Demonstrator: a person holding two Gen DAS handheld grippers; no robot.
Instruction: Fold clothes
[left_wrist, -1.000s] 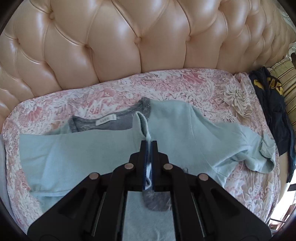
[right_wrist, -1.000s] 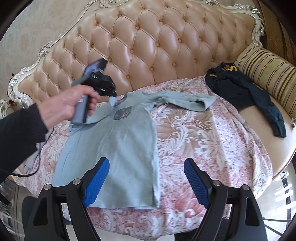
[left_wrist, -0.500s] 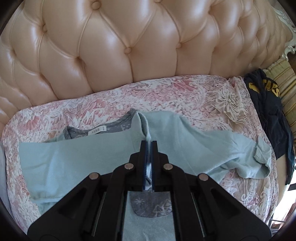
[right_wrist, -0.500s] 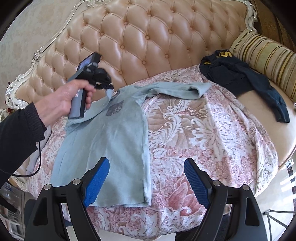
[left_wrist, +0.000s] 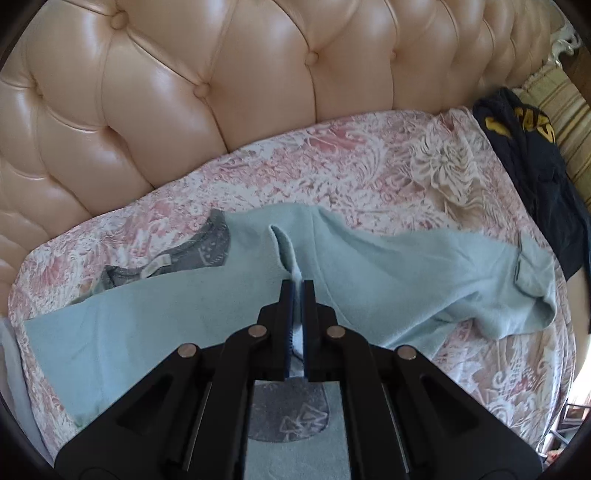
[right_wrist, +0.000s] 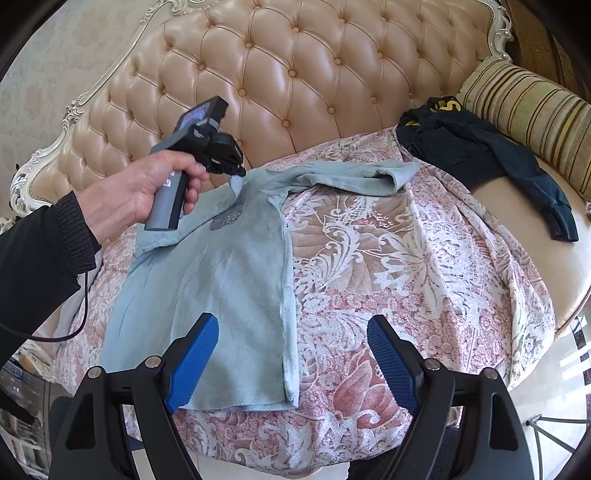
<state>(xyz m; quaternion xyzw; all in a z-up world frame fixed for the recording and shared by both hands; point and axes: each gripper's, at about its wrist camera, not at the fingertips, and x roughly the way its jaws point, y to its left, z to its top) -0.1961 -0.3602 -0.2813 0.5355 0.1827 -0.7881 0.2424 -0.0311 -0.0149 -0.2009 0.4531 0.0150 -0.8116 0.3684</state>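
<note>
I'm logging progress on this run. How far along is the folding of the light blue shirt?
Early stage. Done: the light blue shirt lies spread on the bedspread, one side already folded across its front. In hand: the left gripper pinches fabric near the collar; the right gripper hovers open above the hem. Left: the outstretched sleeve, the final folds, and the dark garment.

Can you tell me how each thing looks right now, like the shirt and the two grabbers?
Light blue long-sleeved shirt: spread on the bed, shoulder fabric pinched up, one sleeve stretched sideways.
Left gripper: shut on the shirt.
Right gripper: open, holding nothing, above the shirt's hem.
Dark navy garment with yellow print: crumpled, unfolded.
Striped bolster pillow: lying at the bed's edge.
</note>
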